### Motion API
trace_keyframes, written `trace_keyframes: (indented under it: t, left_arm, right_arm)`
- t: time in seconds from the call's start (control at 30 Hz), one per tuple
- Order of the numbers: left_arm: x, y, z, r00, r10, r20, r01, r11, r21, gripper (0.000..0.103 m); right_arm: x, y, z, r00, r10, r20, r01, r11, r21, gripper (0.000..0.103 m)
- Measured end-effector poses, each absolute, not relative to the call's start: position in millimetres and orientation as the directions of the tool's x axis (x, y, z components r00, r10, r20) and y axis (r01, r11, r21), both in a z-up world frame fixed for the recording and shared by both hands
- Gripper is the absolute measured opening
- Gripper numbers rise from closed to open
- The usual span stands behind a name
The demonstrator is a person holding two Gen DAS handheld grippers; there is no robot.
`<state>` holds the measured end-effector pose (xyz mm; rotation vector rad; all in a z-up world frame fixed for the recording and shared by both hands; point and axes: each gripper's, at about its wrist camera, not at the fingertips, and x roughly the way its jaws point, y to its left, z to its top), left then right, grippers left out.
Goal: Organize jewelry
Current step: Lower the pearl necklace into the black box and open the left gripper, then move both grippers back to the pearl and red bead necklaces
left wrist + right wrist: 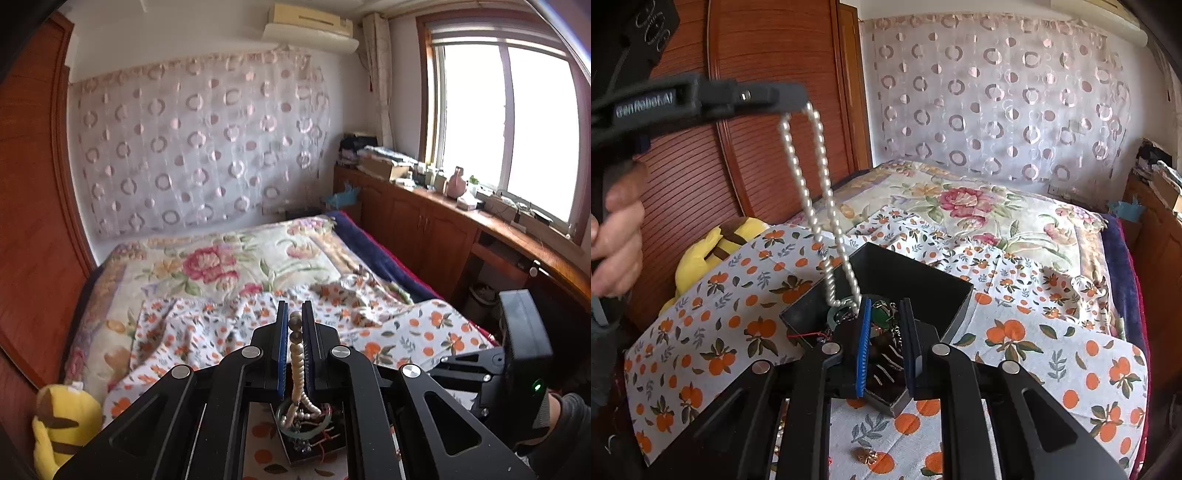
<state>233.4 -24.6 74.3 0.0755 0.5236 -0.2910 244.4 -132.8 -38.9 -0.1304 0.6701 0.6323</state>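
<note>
My left gripper is shut on a pearl necklace. In the right wrist view the left gripper holds the necklace high, and its loop hangs down into a black jewelry box on the orange-print cloth. My right gripper is partly open just above the box, its fingers either side of a green stone piece among tangled chains. In the left wrist view the box lies below with a pale green bangle and red thread in it.
A small gold flower piece lies on the cloth near the front. A yellow plush toy sits at the left against the wooden wardrobe. The floral bed stretches behind. A wooden cabinet under the window stands at the right.
</note>
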Motion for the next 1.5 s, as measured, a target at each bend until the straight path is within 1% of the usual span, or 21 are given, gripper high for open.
trace_keyframes:
  t: [0.23,0.53,0.6,0.7,0.9,0.97,1.03,1.1,1.33,1.5]
  left_arm:
    - [240,-27,59,0.805,-0.257,-0.534,0.301,0.954,-0.005,0.007]
    - [243,-29,55,0.799,-0.26,-0.542,0.305,0.952,-0.006,0.007]
    - [243,-31,53,0.798,-0.26,-0.544,0.306,0.952,-0.005,0.007]
    - [243,-33,48,0.794,-0.262,-0.549,0.311,0.951,-0.004,0.007]
    - [242,-33,45,0.793,-0.26,-0.551,0.308,0.951,-0.005,0.007]
    - [238,-31,42,0.79,-0.265,-0.553,0.312,0.95,-0.009,0.01]
    - [231,-27,38,0.788,-0.265,-0.556,0.312,0.95,-0.01,0.016]
    - [219,-24,30,0.782,-0.274,-0.56,0.321,0.947,-0.015,0.017]
    - [182,-14,-19,0.718,-0.264,-0.644,0.34,0.941,-0.006,0.017]
    - [163,-3,-52,0.661,-0.253,-0.706,0.337,0.941,-0.023,0.017]
  right_arm:
    - [247,-131,-46,0.595,0.5,-0.629,-0.581,0.808,0.093,0.018]
    - [247,-132,-49,0.601,0.489,-0.631,-0.575,0.814,0.083,0.018]
    - [246,-133,-49,0.603,0.486,-0.632,-0.571,0.816,0.083,0.02]
    - [244,-136,-48,0.608,0.484,-0.629,-0.567,0.82,0.082,0.029]
    - [234,-146,-45,0.622,0.477,-0.622,-0.548,0.832,0.09,0.029]
    - [229,-151,-44,0.626,0.473,-0.62,-0.541,0.836,0.091,0.029]
    - [222,-156,-44,0.629,0.468,-0.621,-0.535,0.84,0.091,0.029]
    - [214,-160,-46,0.628,0.463,-0.626,-0.533,0.842,0.088,0.029]
    - [189,-160,-65,0.595,0.453,-0.664,-0.549,0.832,0.076,0.029]
    - [179,-154,-81,0.57,0.446,-0.689,-0.557,0.827,0.074,0.029]
